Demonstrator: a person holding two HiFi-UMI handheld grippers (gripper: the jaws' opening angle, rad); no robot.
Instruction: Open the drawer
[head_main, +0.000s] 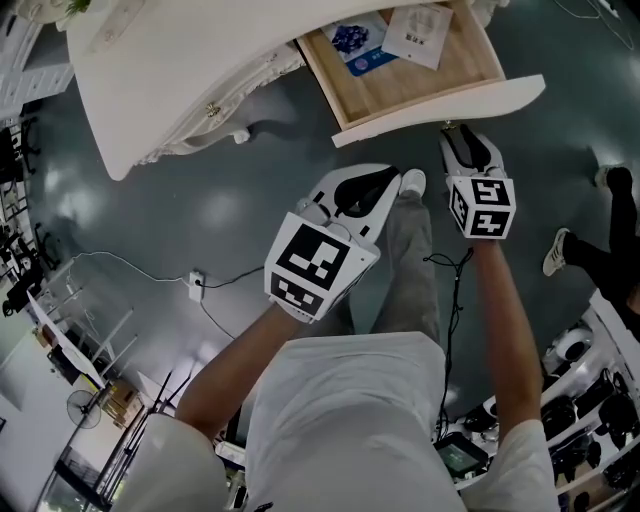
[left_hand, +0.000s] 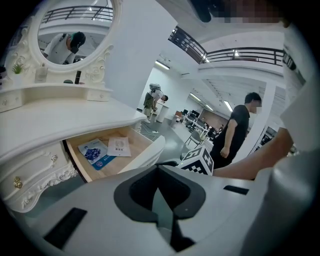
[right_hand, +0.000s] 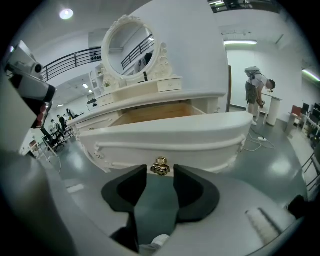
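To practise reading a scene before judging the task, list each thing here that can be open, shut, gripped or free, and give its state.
drawer: open, pulled well out, papers lying inside.
gold knob: free, not clamped.
right gripper: open, its jaws standing either side of that knob without pressing it.
left gripper: shut, nothing between its jaws.
side drawer: shut.

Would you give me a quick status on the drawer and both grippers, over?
Left gripper shut, empty. Right gripper open, knob between jaws. Drawer pulled out. Nothing blocking it.
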